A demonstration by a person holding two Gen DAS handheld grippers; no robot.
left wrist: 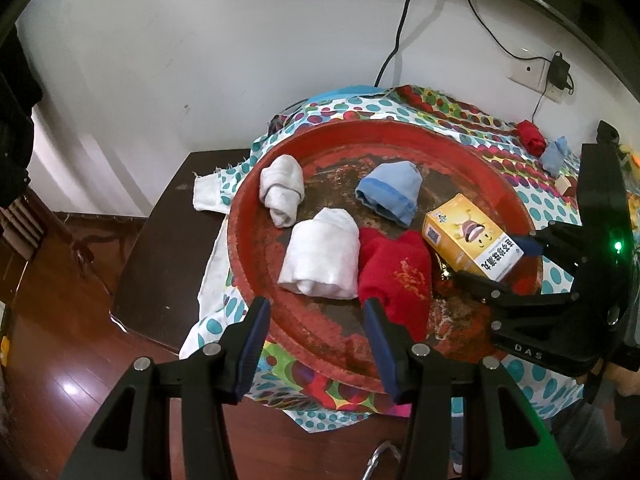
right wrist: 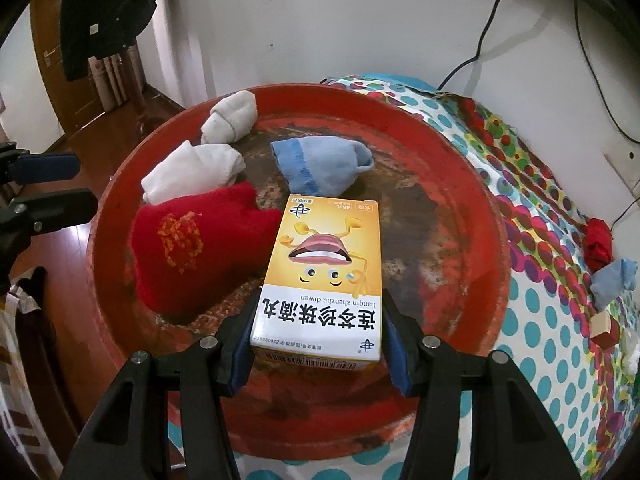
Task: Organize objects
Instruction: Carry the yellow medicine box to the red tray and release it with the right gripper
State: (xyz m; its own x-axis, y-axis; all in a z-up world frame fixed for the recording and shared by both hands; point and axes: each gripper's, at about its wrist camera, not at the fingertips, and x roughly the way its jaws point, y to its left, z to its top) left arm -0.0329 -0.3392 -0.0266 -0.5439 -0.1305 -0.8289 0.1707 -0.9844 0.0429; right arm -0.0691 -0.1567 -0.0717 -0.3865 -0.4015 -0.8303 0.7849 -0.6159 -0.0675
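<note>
A round red tray sits on a dotted cloth. In it lie two white sock rolls, a blue sock roll and a red sock roll. My right gripper is shut on a yellow medicine box and holds it over the tray's right part. My left gripper is open and empty at the tray's near rim, close to the red roll.
A small red sock roll, a small blue one and a wooden block lie on the dotted cloth to the right. A dark table edge and wooden floor are at left. Cables hang on the wall.
</note>
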